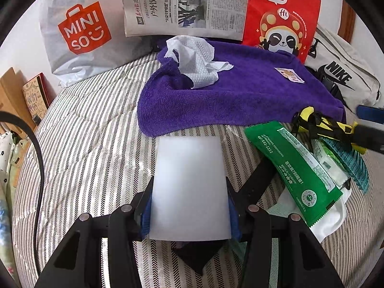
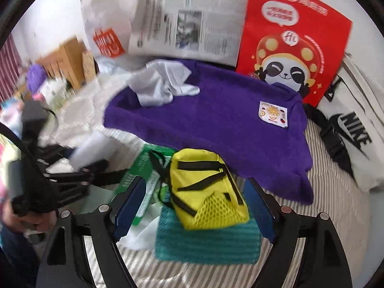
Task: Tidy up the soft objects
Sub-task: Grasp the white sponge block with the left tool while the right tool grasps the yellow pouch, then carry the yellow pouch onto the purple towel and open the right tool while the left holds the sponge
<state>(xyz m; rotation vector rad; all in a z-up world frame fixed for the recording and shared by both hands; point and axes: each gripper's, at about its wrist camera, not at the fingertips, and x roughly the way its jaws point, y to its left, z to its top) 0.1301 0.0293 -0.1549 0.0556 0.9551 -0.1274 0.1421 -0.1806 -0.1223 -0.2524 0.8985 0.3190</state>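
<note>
My left gripper (image 1: 189,192) is shut on a white flat foam pad (image 1: 189,182), held just above the striped bed; a dark cloth hangs under it. A purple towel (image 1: 240,96) lies ahead with a white wipe cloth (image 1: 199,64) and a small sachet (image 1: 289,75) on it. My right gripper (image 2: 194,204) is open, its blue pads either side of a yellow pouch (image 2: 206,192) that rests on a teal cloth (image 2: 206,244). The purple towel (image 2: 216,124) lies beyond it. The left gripper shows blurred at the left of the right wrist view.
A green wipes packet (image 1: 295,168) and white bag lie right of the pad. A Miniso bag (image 1: 81,31), newspaper (image 1: 184,4), red panda bag (image 1: 280,19) and Nike bag (image 1: 340,76) line the wall. A black cable (image 1: 38,168) runs at left.
</note>
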